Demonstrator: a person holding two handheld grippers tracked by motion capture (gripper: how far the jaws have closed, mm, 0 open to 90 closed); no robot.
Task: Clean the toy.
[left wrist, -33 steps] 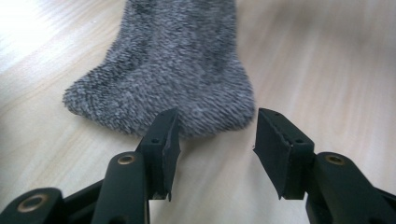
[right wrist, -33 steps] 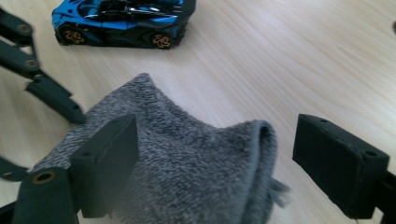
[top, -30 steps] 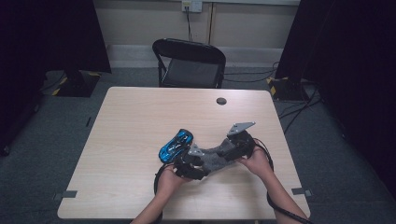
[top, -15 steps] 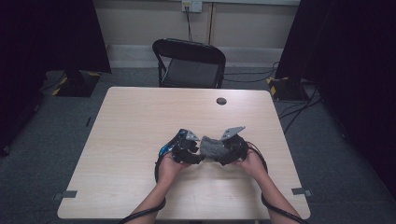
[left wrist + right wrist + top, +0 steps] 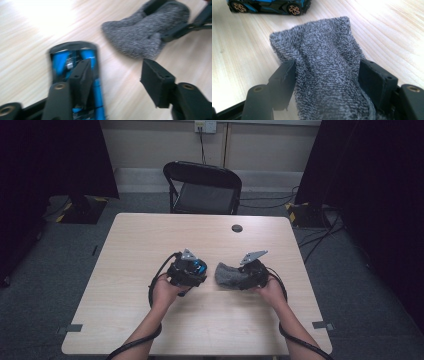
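two handheld grippers at a light wood table (image 5: pixel 125 320), a grey fuzzy sock (image 5: pixel 227 275) and a blue toy car (image 5: pixel 200 268) between them.

room: grey carpet, black folding chair (image 5: pixel 204 187) behind the table, wall outlet (image 5: pixel 205 126), dark curtains both sides; a small black disc (image 5: pixel 237 228) lies near the far edge. the high view shows both hands apart; the right gripper view shows the car's side with orange wheels, the left gripper view its roof, blurred. right gripper (image 5: pixel 325 80) has just been closing, pads pressing the sock. left gripper (image 5: pixel 117 82) has just been opening, jaws apart, nothing clamped, car beneath its left jaw. the car's small label is unreadable.
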